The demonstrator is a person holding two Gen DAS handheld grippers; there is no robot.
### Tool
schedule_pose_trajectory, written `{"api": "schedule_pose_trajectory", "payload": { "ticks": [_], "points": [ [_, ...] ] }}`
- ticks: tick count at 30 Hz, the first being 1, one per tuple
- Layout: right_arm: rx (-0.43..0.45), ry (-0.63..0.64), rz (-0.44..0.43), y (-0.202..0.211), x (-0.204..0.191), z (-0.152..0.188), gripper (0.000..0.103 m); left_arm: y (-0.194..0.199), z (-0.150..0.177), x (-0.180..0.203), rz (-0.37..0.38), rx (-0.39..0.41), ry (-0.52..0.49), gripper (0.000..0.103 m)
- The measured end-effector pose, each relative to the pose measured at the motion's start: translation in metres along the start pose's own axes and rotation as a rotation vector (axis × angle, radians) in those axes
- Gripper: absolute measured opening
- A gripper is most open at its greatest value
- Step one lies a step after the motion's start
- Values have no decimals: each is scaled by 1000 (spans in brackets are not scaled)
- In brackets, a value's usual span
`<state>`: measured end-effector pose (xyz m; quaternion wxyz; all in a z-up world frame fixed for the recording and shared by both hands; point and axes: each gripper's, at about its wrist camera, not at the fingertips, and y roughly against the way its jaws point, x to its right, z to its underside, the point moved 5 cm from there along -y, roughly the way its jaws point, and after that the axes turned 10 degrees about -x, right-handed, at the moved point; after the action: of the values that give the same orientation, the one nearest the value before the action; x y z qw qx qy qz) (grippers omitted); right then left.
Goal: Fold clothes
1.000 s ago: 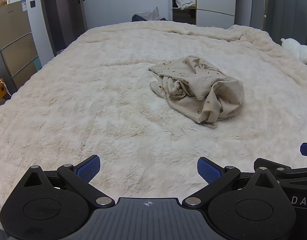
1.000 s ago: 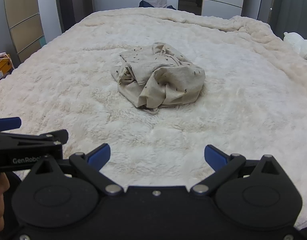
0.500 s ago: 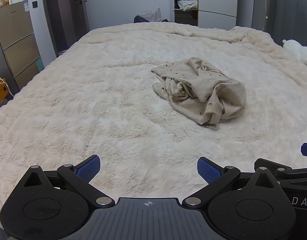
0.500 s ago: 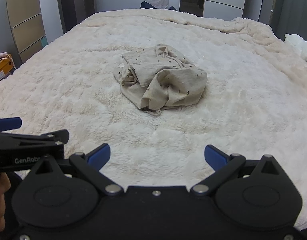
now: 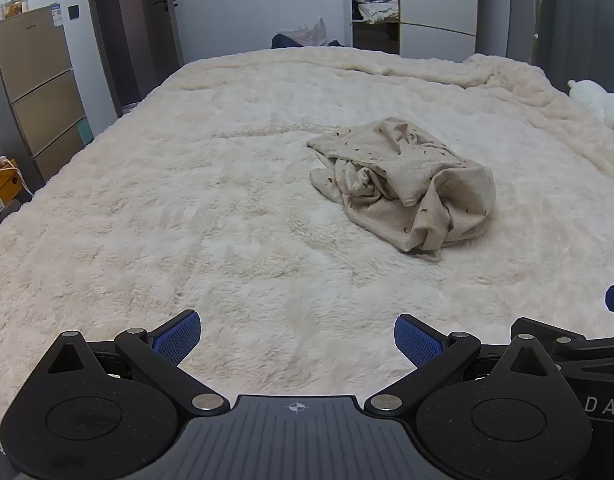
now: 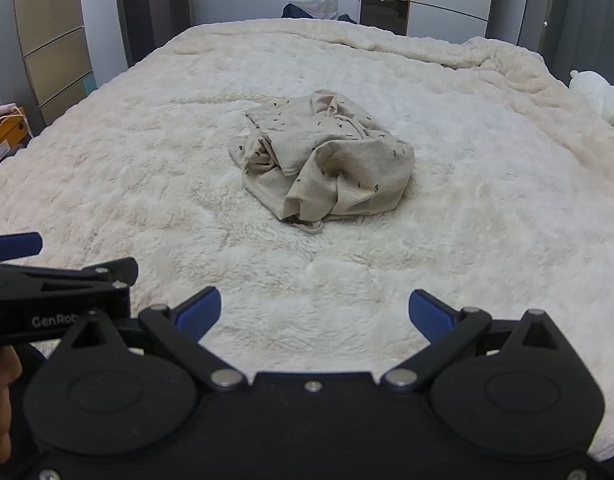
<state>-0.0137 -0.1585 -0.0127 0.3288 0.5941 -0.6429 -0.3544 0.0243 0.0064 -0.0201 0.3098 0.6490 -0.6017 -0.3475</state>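
A crumpled beige garment point(image 5: 407, 184) with small dark marks lies in a heap on the fluffy cream bedspread point(image 5: 187, 208); it also shows in the right wrist view point(image 6: 327, 164). My left gripper point(image 5: 297, 340) is open and empty, low over the bed, short of the garment and to its left. My right gripper point(image 6: 315, 312) is open and empty, short of the garment, which lies straight ahead. The left gripper's side point(image 6: 59, 292) shows at the left edge of the right wrist view.
A white plush toy point(image 5: 599, 104) lies at the bed's right edge. A tan drawer cabinet point(image 5: 39, 92) and a yellow box point(image 5: 1, 188) stand left of the bed. A dark door point(image 5: 135, 32) and an open wardrobe point(image 5: 375, 4) are behind.
Both grippers have moved a little forward toward the garment, which now looks slightly larger and lower in both views. Both stay open.
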Motion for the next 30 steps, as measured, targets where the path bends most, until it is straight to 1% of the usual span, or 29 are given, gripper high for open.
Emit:
{"api": "schedule_pose_trajectory", "payload": {
  "ticks": [7,13,30],
  "points": [
    [0,-15,-17,-3,1,1,101,-1,1,-1,1,-1,-1,103],
    [7,4,-5,-3,-1,3,101,-1,3,-1,5,-5,1,103],
    [7,10,-6,-4,-8,4,102,-9,2,-2,-20,3,8,103]
  ]
}}
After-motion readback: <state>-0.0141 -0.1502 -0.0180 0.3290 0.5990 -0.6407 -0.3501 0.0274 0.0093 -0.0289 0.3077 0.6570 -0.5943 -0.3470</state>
